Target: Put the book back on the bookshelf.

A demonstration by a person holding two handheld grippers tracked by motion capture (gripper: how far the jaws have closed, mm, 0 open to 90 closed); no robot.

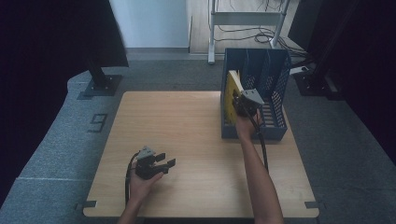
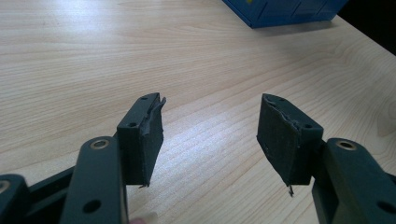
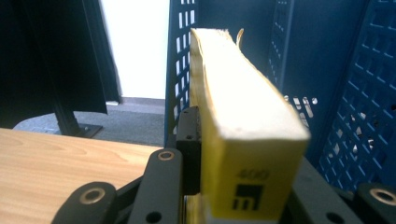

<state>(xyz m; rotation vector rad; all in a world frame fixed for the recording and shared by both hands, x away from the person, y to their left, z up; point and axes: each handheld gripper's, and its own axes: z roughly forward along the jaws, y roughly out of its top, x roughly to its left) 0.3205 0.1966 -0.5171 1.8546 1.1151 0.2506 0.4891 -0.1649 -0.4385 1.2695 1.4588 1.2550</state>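
Your right gripper [image 1: 241, 103] clamps the thick yellow book [image 3: 243, 135] upright to slot it into the blue perforated plastic file rack [image 1: 275, 74] at upper right, while your left gripper [image 2: 210, 140] idles open-jawed and empty at lower left.

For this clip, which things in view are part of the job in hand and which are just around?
Part of the job:
- yellow book, clamped in the right tool
- blue file rack, where the book stands in the left slot

Just around:
- left tool, open over the bare table, holding nothing
- black stand base on the floor
- metal frame behind the table
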